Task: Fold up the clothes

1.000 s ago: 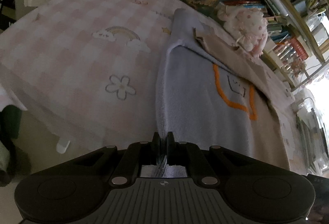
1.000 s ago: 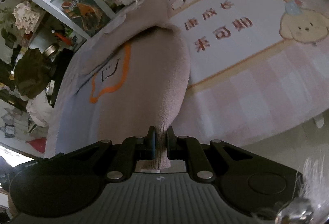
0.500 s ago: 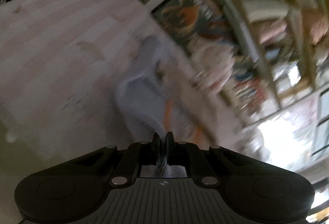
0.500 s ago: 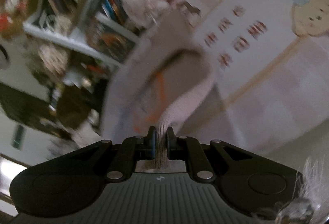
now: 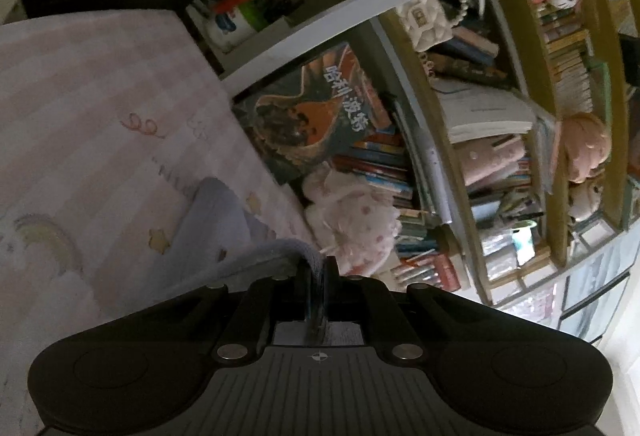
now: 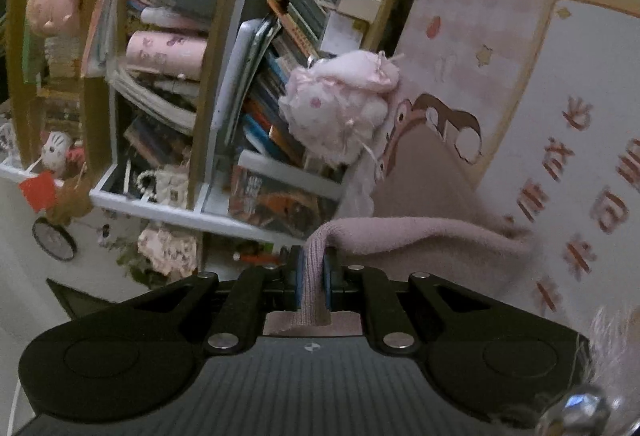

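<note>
The left gripper (image 5: 317,278) is clamped on the blue hem of the sweater (image 5: 216,232), and the right gripper (image 6: 313,274) is pinched on its pinkish-beige hem. The sweater is draped from both onto the pink checked bedspread (image 5: 100,107), near the plush toy (image 6: 340,111) by the bookshelf (image 6: 208,47).

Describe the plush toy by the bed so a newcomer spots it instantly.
Start at the crowded wooden bookshelf along the pink checked bedsheet. Where sheet meets the lowest row of books sits the pale pink dotted plush toy, fluffy with ribbon bows, unlike the hard upright book spines behind it.
</note>
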A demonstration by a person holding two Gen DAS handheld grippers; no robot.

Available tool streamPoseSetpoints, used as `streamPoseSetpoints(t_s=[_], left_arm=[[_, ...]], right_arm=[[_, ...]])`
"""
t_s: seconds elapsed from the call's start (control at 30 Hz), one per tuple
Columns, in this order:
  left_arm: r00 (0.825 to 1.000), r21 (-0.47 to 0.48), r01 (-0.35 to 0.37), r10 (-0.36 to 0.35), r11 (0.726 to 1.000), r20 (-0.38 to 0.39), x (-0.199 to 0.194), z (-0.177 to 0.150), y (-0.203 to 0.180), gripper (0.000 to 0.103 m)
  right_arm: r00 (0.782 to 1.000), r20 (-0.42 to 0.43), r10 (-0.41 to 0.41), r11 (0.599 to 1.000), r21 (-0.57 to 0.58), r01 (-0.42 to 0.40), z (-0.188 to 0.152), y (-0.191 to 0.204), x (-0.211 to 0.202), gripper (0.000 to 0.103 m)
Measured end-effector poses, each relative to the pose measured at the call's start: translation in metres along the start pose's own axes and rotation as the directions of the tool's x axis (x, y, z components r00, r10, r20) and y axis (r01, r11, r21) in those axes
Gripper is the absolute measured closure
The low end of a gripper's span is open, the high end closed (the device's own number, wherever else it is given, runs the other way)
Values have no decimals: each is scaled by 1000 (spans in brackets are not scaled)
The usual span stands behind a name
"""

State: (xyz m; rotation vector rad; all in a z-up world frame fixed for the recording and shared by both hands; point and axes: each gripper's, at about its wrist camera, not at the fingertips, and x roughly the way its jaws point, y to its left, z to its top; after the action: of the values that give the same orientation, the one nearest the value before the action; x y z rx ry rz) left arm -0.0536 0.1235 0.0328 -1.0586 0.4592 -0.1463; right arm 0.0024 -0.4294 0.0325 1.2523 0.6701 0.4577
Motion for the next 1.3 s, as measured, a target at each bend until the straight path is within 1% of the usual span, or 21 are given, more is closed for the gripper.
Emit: streamPoseSetpoints(t_s=[0.1, 0.33, 0.5, 0.63, 0.7, 0.77, 0.8, 0.83, 0.9, 0.93, 0.97, 1.0, 1.07, 1.13, 1.17, 1.2, 1.27, 1.3], left_arm=[[999, -1, -27, 27, 1000, -22, 13, 5, 7, 99], [993, 0, -90, 90, 996, -73, 45, 17, 23, 99], [985, 3, -135, 135, 991, -110, 67, 26, 34, 99], [978, 23, -150, 152, 988, -143, 80, 30, 39, 98], [972, 34, -165, 169, 986, -166, 88, 32, 42, 95], [962, 40, -183, 187, 982, -198, 97, 37, 45, 92], [959, 41, -183, 188, 982, -210, 100, 39, 45, 91], [957, 42, -184, 189, 982, -222, 102, 42, 45, 88], [962, 85, -178, 192, 980, -196, 99, 46, 42, 83], [964, 109, -176, 193, 978, -180, 98, 48, 40, 80], [967, 132, -173, 194, 976, -165, 96, 50, 38, 74], [969, 169, -187, 211, 968, -131, 92, 51, 35, 71], [972, 220, -202, 223, 954, -76, 84, 53, 33, 71], [970, 295, -199, 230, 935, -74, 83, 54, 29, 69], [969, 334, -196, 234, 922, -75, 83, 54, 27, 66], [964, 397, -203, 253, 895, -79, 86, 53, 22, 63], [951, 545, -205, 298, 813, -86, 99, 45, 10, 63], [948, 600, -194, 307, 776, -90, 106, 40, 6, 63]], right_arm=[[1000, 14, -25, 1000, 7, 25, 6, -3, 19, 94], [993, 21, -113, 994, 13, 113, 15, -12, 60, 94], [984, 18, -175, 984, -7, 176, 19, -16, 82, 94], [976, 24, -214, 977, -1, 215, 22, -22, 96, 94], [970, 28, -242, 970, 8, 242, 23, -26, 101, 92], [959, 40, -280, 960, 13, 280, 26, -30, 106, 86], [953, 56, -296, 955, 13, 296, 27, -30, 106, 75], [952, 76, -296, 955, 18, 296, 29, -29, 104, 61], [951, 112, -287, 958, 27, 286, 33, -27, 101, 57], [950, 119, -290, 957, 5, 292, 35, -24, 100, 57], [948, 124, -294, 954, -21, 298, 36, -20, 99, 57], [946, 130, -297, 951, -47, 305, 38, -17, 99, 57], [932, 140, -335, 921, -162, 355, 38, -5, 102, 55], [918, 143, -369, 876, -277, 395, 36, 7, 109, 52], [911, 144, -387, 843, -344, 413, 33, 12, 115, 51], [903, 146, -405, 805, -411, 427, 30, 18, 120, 50], [882, 157, -445, 703, -549, 452, 21, 27, 135, 47], [868, 168, -467, 648, -603, 465, 16, 30, 143, 47]])
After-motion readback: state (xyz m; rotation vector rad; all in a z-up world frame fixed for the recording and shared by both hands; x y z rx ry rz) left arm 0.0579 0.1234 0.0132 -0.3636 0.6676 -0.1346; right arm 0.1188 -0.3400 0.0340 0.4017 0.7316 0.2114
